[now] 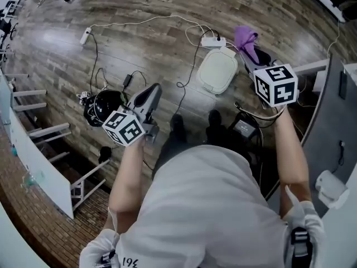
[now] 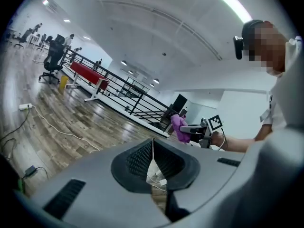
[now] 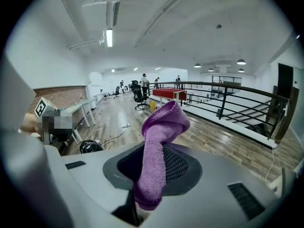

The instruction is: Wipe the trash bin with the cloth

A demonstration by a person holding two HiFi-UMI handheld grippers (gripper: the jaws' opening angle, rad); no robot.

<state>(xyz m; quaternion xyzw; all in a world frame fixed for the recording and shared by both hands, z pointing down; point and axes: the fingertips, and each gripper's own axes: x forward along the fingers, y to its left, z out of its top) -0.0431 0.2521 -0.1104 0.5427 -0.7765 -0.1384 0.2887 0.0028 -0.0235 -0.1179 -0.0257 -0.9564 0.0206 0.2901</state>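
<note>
Above wood floor (image 1: 139, 43), right gripper (image 3: 153, 171) jaws pinch purple cloth (image 3: 160, 137); left gripper (image 2: 153, 161) jaws closed, empty.

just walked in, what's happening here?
A person standing on a wood floor holds a hand-held gripper in each hand. The right hand-held gripper is shut on a purple cloth that sticks up out of its jaws. The left hand-held gripper is shut and empty. The white trash bin sits on the floor ahead. The cloth isn't touching it, so wiping hasn't started.
</note>
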